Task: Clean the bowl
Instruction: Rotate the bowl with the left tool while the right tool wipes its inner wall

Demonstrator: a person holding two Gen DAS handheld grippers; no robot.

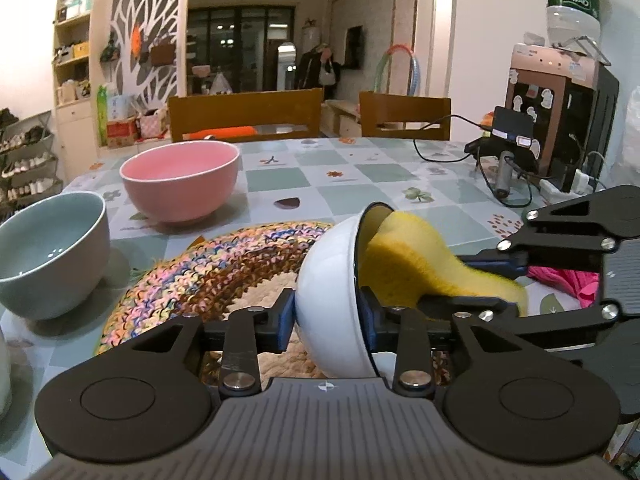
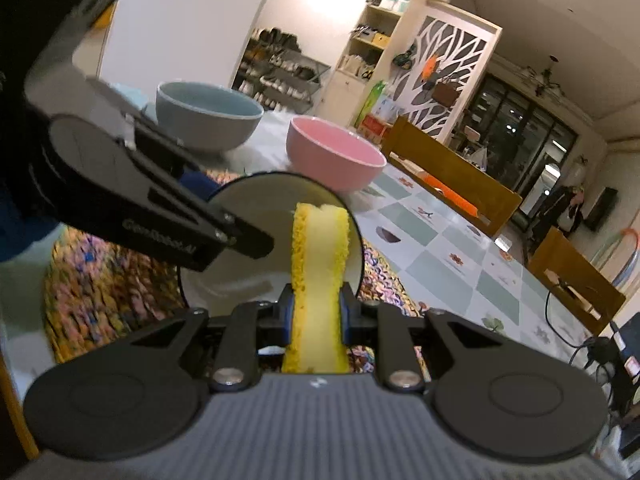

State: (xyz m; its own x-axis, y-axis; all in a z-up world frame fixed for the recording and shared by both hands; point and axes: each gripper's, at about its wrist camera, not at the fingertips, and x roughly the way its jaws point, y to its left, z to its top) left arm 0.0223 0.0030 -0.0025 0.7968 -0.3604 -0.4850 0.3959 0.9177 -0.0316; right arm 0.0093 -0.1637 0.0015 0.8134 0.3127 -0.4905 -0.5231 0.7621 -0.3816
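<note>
My left gripper [image 1: 329,317] is shut on the wall of a white bowl [image 1: 328,276] with a dark rim, tipped on its side with its mouth to the right, above a woven multicoloured mat [image 1: 224,264]. My right gripper [image 2: 316,312] is shut on a yellow sponge [image 2: 318,248] whose front end is pushed inside the white bowl [image 2: 240,276]. In the left wrist view the sponge [image 1: 416,264] and the right gripper [image 1: 476,280] enter from the right. In the right wrist view the left gripper's arm [image 2: 160,216] crosses the bowl's left side.
A pink bowl [image 1: 180,180] and a grey-blue bowl [image 1: 48,252] stand on the checked tablecloth [image 1: 360,184] left of the mat. Two wooden chairs [image 1: 246,114] line the far edge. A black device with cables [image 1: 508,136] and a pink cloth [image 1: 568,280] lie at the right.
</note>
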